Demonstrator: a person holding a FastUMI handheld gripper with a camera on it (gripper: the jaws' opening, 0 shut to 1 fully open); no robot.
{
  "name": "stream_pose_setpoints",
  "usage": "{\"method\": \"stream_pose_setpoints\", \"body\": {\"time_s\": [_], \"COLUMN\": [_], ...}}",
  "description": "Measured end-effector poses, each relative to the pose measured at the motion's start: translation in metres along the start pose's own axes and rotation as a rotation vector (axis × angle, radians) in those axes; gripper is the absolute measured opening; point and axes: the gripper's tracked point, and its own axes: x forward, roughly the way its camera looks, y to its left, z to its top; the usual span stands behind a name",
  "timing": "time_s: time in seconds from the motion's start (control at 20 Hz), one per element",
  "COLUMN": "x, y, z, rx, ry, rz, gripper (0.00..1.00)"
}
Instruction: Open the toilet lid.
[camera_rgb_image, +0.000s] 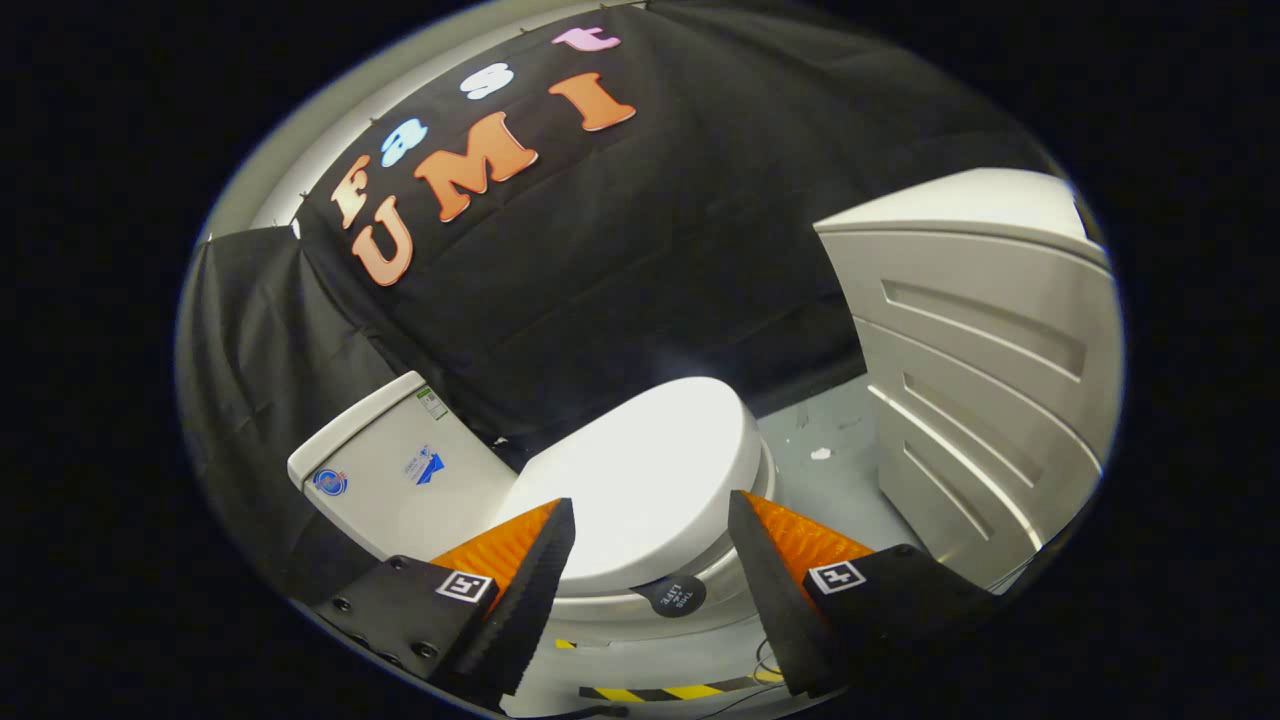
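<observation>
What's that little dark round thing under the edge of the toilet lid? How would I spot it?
Start at the white toilet lid, closed beyond the open gripper. Follow it down to its near rim, between the fingers. There a small dark round tab sticks out, the one dark spot on the white toilet.

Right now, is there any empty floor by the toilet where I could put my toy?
Yes: bare grey floor lies between the toilet lid and the white cabinet. The tank side is tight against the black cloth. The open gripper hovers over the shut lid.

cabinet (990, 370) cut off, tank (400, 470) labels illegible
</observation>
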Motion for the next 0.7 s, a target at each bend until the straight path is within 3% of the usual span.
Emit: {"method": "stream_pose_setpoints", "body": {"time_s": [0.3,0.7], "x": [0.012,0.022], "y": [-0.015,-0.012], "z": [-0.027,-0.071], "rx": [0.063,0.162], "ry": [0.097,0.26], "rz": [-0.018,0.028], "gripper": [0.99,0.99]}}
